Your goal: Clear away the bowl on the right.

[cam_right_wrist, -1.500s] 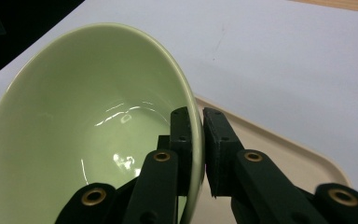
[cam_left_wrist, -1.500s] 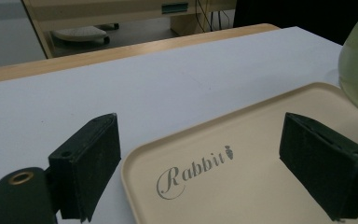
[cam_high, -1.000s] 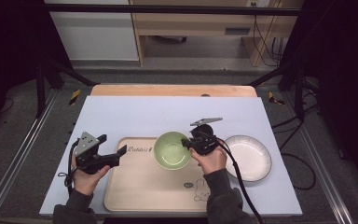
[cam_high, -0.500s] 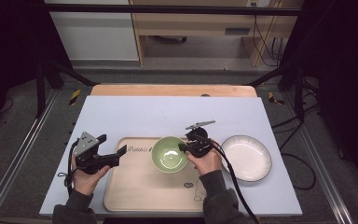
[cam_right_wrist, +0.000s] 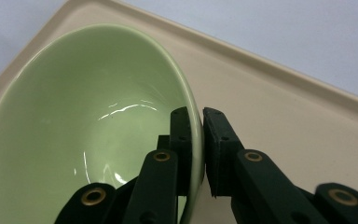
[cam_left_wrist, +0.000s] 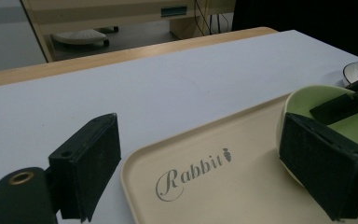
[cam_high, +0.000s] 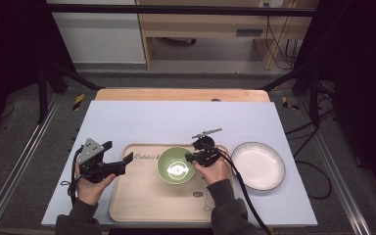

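My right gripper (cam_high: 192,157) sits just right of centre in the high view, its jaws pinched on the rim of the green bowl (cam_high: 175,165), one jaw inside the wall and one outside, as the right gripper view shows. The bowl stands on the beige tray (cam_high: 142,200), in the tray's upper middle, beside the "Rabbit" lettering (cam_left_wrist: 192,171). My left gripper (cam_high: 122,161) hovers at the tray's left edge, lower left of the frame, jaws spread wide with nothing between them. A white plate (cam_high: 258,165) lies on the table right of the tray.
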Demonstrator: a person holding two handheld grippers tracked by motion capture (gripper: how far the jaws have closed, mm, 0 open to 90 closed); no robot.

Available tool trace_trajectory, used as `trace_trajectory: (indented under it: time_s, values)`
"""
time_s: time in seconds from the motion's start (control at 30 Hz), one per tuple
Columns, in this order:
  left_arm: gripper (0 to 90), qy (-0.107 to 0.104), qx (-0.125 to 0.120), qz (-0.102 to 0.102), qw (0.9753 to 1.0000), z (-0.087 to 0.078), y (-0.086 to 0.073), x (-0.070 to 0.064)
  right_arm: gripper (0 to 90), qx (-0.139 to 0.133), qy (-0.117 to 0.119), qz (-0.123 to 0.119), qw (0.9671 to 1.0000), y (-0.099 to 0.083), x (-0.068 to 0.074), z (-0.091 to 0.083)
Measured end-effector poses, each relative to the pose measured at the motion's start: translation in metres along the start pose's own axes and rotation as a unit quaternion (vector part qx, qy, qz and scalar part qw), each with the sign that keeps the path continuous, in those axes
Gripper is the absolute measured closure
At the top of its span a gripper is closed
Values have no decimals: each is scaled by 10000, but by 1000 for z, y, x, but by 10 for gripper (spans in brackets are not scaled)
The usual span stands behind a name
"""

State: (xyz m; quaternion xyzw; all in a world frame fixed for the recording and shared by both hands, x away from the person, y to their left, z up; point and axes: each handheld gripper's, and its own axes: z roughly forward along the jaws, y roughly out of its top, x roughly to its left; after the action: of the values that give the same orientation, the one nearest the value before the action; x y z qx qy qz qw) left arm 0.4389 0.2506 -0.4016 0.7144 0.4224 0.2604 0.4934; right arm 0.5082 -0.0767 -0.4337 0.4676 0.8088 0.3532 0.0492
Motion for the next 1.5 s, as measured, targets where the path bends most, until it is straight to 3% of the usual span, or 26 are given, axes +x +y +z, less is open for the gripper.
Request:
trace_trajectory:
  time_s: [0.3, 0.37, 0.5, 0.67, 1.0, 1.1, 1.33, 1.5]
  values:
    - [120, -4, 1, -12, 10000, 0, 0, 1, 828, 84, 38, 19, 10000, -1, -1, 8]
    - [120, -2, 1, -11, 10000, 0, 0, 1, 828, 122, 38, 124, 9998, -1, 0, 8]
    - [120, 0, 1, -11, 10000, 0, 0, 1, 831, 110, 45, 31, 9999, -2, -3, 10]
    - [120, 5, 5, -11, 10000, 0, 0, 1, 836, 154, 55, 108, 9998, -4, -7, 13]
    - [120, -5, 17, -2, 10000, 0, 0, 0, 831, 82, 107, 107, 9999, -5, -9, 14]
    - [120, -3, 0, -21, 10000, 0, 0, 1, 755, -70, 124, 40, 9999, -5, -9, 9]
    - [120, 4, -2, -24, 10000, -1, 0, 1, 528, -470, -167, -120, 9987, -3, -7, -5]
    - [120, 11, 9, -24, 10000, -1, 0, 1, 404, -762, -103, -149, 9969, -2, -8, -19]
